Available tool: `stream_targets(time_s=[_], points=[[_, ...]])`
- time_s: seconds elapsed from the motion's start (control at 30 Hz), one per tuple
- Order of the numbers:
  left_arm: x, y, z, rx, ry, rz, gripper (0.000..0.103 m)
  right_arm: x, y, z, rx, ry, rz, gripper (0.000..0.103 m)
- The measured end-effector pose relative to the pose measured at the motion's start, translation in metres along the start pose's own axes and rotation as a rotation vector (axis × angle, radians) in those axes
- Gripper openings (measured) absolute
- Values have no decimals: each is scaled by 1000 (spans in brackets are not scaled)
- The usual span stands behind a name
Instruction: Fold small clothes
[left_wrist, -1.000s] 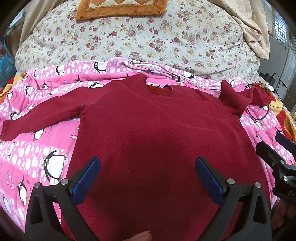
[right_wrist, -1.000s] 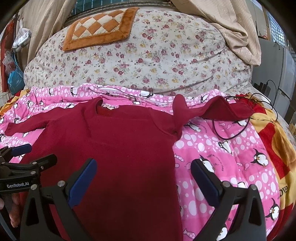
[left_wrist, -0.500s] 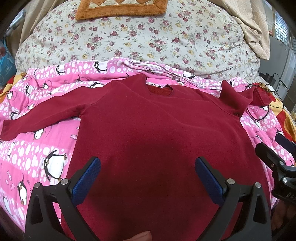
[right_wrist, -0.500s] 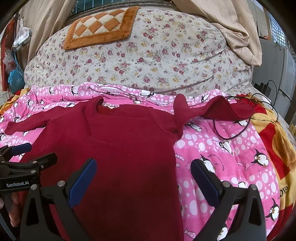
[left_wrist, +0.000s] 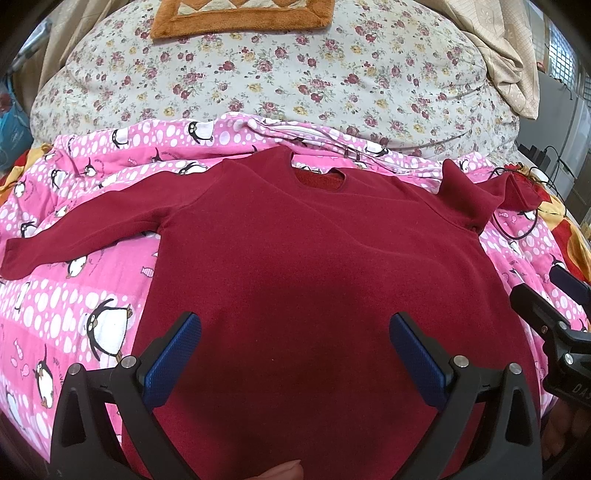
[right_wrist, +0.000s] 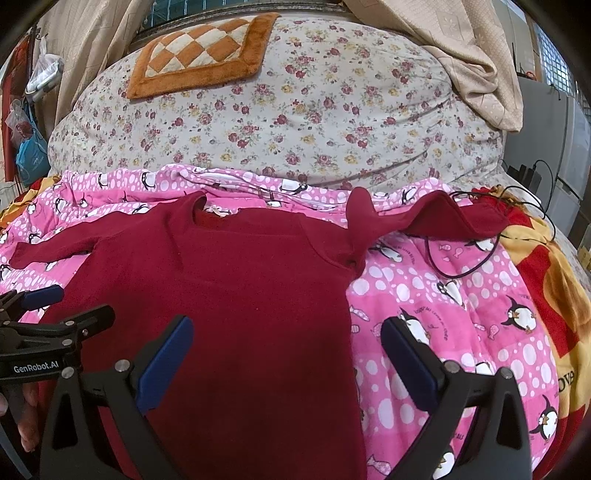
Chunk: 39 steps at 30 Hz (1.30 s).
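Note:
A small dark red long-sleeved shirt (left_wrist: 317, 266) (right_wrist: 236, 295) lies flat, front up, on a pink penguin-print blanket (left_wrist: 74, 295) (right_wrist: 443, 302). Its left sleeve (left_wrist: 81, 229) stretches straight out; its right sleeve (right_wrist: 424, 218) is bunched and twisted near the shoulder. My left gripper (left_wrist: 295, 347) hovers open over the shirt's lower middle, blue pads wide apart, holding nothing. My right gripper (right_wrist: 288, 350) stands open above the shirt's right hem edge, also holding nothing. Each gripper shows at the edge of the other's view.
A floral duvet (left_wrist: 295, 74) (right_wrist: 295, 110) rises behind the blanket, with an orange checkered mat (right_wrist: 199, 55) on top. A black cable (right_wrist: 458, 258) loops on the blanket by the right sleeve. A red and yellow blanket (right_wrist: 546, 280) lies at the right.

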<state>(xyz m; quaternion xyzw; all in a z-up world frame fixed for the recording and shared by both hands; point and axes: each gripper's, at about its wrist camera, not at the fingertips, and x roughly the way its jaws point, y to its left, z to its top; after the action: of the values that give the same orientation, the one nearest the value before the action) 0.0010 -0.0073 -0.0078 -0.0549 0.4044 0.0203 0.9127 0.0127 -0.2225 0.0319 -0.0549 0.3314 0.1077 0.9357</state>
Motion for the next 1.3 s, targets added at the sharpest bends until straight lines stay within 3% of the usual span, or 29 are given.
stream_targets(time_s=[1.3], points=[[1,0,-2,-1,3,-1,90,3,3,0,-11,12,2,103]])
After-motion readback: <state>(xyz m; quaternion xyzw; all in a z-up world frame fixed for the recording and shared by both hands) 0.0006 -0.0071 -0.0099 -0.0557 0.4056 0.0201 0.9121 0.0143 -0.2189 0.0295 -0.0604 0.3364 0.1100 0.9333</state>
